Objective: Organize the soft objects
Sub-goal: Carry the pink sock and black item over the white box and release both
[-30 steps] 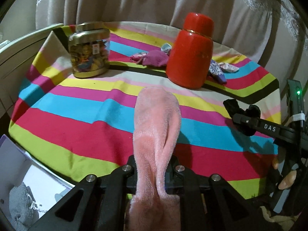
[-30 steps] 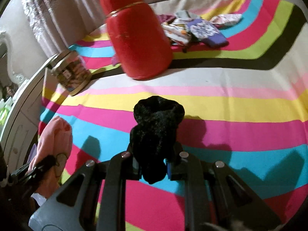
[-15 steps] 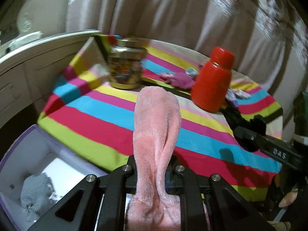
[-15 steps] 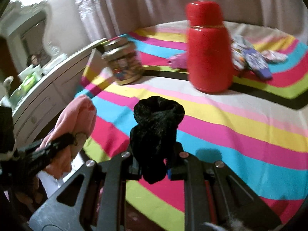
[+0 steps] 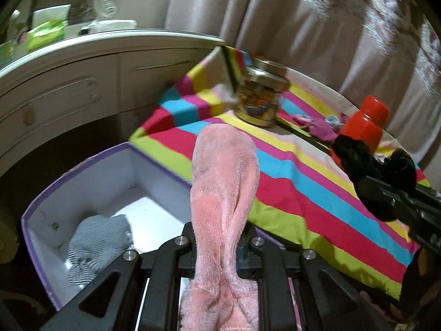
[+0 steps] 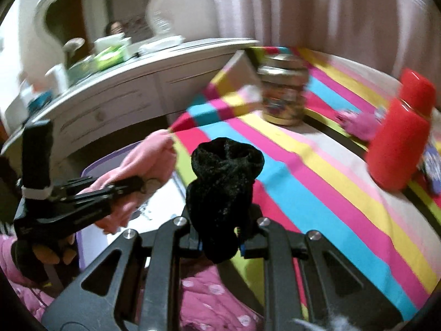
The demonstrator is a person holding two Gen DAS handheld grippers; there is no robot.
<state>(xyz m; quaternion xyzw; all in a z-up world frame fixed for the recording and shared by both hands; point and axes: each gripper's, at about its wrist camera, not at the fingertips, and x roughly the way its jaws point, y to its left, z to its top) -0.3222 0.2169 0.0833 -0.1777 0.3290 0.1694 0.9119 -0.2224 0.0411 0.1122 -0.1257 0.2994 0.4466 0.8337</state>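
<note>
Left wrist view: left tool (image 5: 217,237) is clamped narrow on a fuzzy pink sock (image 5: 223,193), which sticks up out of the jaws mid-frame w/ its cuff bunched at the bottom edge. Lower left of frame sits an open purple-rimmed box (image 5: 80,165), white inside, w/ a grey striped sock (image 5: 96,240) already lying in it. My read: that box is the drop spot, and the pink one is held over its near edge for that reason.

Right wrist view: right tool (image 6: 220,229) is pinched tight on a black fuzzy sock (image 6: 224,182), a balled lump standing up btwn the jaws, center frame. Left tool shows again at left of this frame, pink sock poking out past it, a gloved hand (image 6: 41,253) on its grip. So both tools are loaded, one sock each, side by side. Looks like a two-at-once carry to the box, tho neither sock is in it yet.

Surface: worktop w/ a bright striped cloth (image 6: 317,182), pink, cyan, yellow, red and lime bands, draping over the edge just beside the box. On it, a gold-lidded jar (image 6: 284,93) upper centre, a red flask (image 6: 399,138) at right, and more small socks (image 5: 317,124) heaped btwn and behind them, purple plus patterned. Those are prob. still to sort.

Room: white dresser (image 5: 69,82) w/ drawers upper left, clutter on top, pale curtains (image 5: 317,27) across the back. Pink dotted fabric at bottom of the right view. Frames are motion-blurred, small detail unclear.
</note>
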